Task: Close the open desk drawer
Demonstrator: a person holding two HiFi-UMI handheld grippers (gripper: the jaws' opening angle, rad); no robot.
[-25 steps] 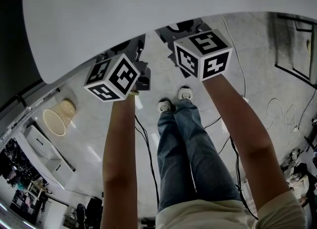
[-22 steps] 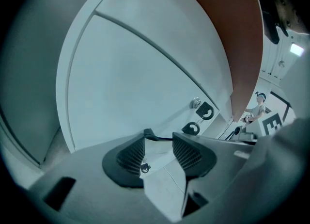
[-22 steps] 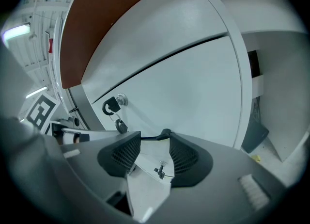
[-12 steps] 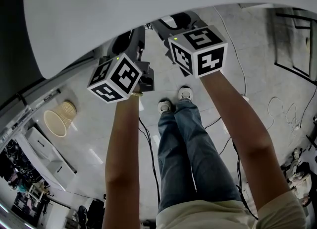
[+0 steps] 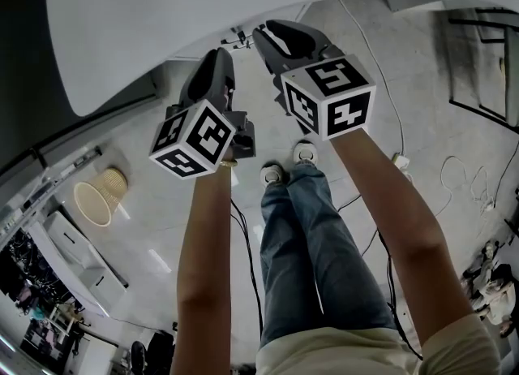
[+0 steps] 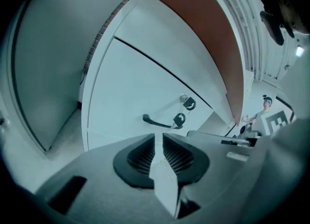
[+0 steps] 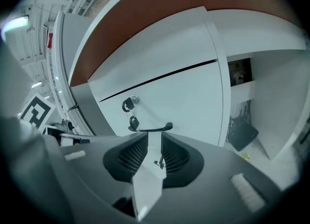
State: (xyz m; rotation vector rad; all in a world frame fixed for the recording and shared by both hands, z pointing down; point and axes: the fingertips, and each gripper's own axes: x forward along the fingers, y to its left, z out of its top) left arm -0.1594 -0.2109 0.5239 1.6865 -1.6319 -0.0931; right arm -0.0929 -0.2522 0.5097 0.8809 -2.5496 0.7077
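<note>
Both grippers are held out side by side beneath the front edge of the white surface, pointing toward 12 o'clock at the cabinet under it. The left gripper has just been closing its jaws. They stand almost together, with only a thin slit and nothing between them. The right gripper, at the left one's 3 o'clock, has been closing too, and its jaws show a slightly wider slit, also grasping nothing. The drawer lies straight ahead of both, apart from the jaws, and its white front fills the middle of each gripper view. Its black handle sits at 12 o'clock just past the jaw tips, and 2 dark keys hang from the lock at 1 o'clock of the handle in the left gripper view. A thin dark seam parts this front from the panel above it, and the front looks flush or nearly so. I judge the closing push to be done or all but done, though I cannot tell whether the drawer is fully home. If a gap remains, the next move calls for narrow jaws used as a blunt pusher, set flat on the front beside the handle and clear of the keys. The push should then go straight toward 12 o'clock until the drawer stops.
</note>
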